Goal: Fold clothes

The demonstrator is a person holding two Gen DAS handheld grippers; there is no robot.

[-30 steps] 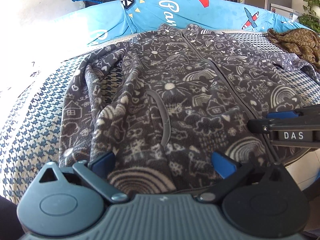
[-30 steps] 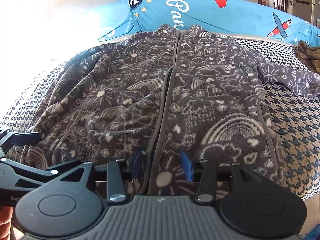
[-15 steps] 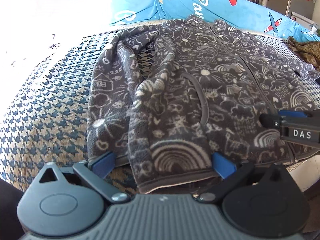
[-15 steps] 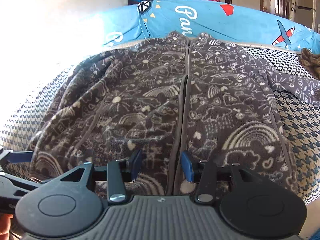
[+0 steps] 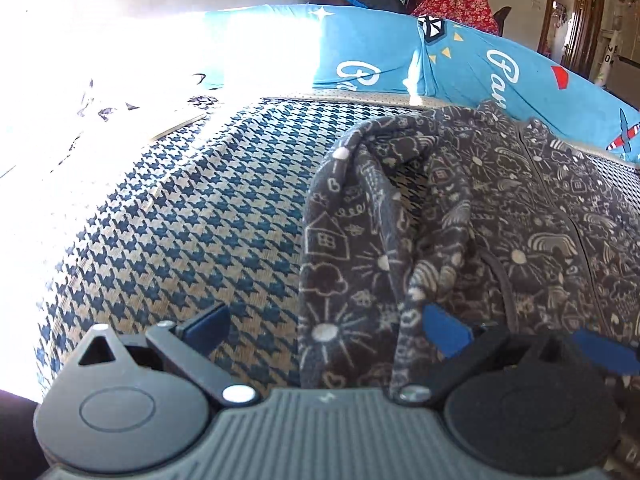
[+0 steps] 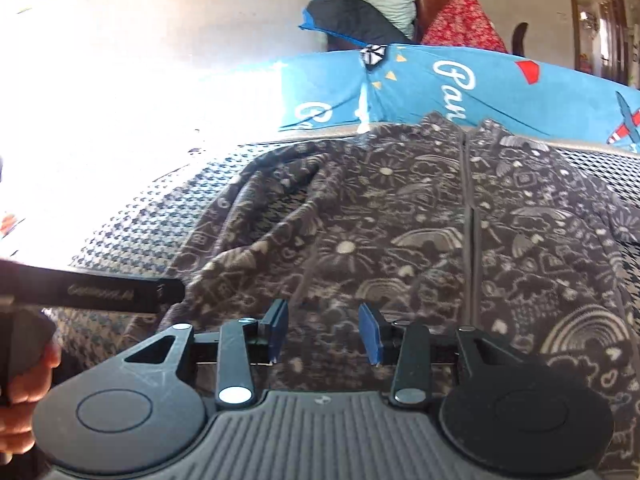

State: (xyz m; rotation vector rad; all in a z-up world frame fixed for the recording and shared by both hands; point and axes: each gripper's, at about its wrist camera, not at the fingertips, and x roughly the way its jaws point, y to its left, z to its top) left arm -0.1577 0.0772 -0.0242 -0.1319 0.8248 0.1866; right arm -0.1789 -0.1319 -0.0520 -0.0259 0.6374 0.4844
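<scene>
A dark grey fleece jacket [image 5: 500,220] with white doodle print lies zip-up on a houndstooth bed cover [image 5: 180,220]. Its left sleeve [image 5: 340,264] runs down along the body. My left gripper [image 5: 324,328] stands wide open over that sleeve's lower end, one pad over the bed cover and one at the jacket body. In the right wrist view the jacket [image 6: 400,232] fills the middle. My right gripper [image 6: 324,332] hovers over the left front panel, left of the zip [image 6: 472,240]. Its jaws are closing, with fleece showing between the pads and no pinch visible.
A blue printed cushion [image 5: 400,60] lines the far edge of the bed, with piled clothes [image 6: 360,20] behind it. Bright glare washes out the left side. A hand [image 6: 24,392] holds the left gripper's black body [image 6: 120,292] at the left edge of the right wrist view.
Both grippers have shifted left across the jacket's hem. The left one now straddles the sleeve instead of the left panel. The right one has left the zip, its gap slightly narrower.
</scene>
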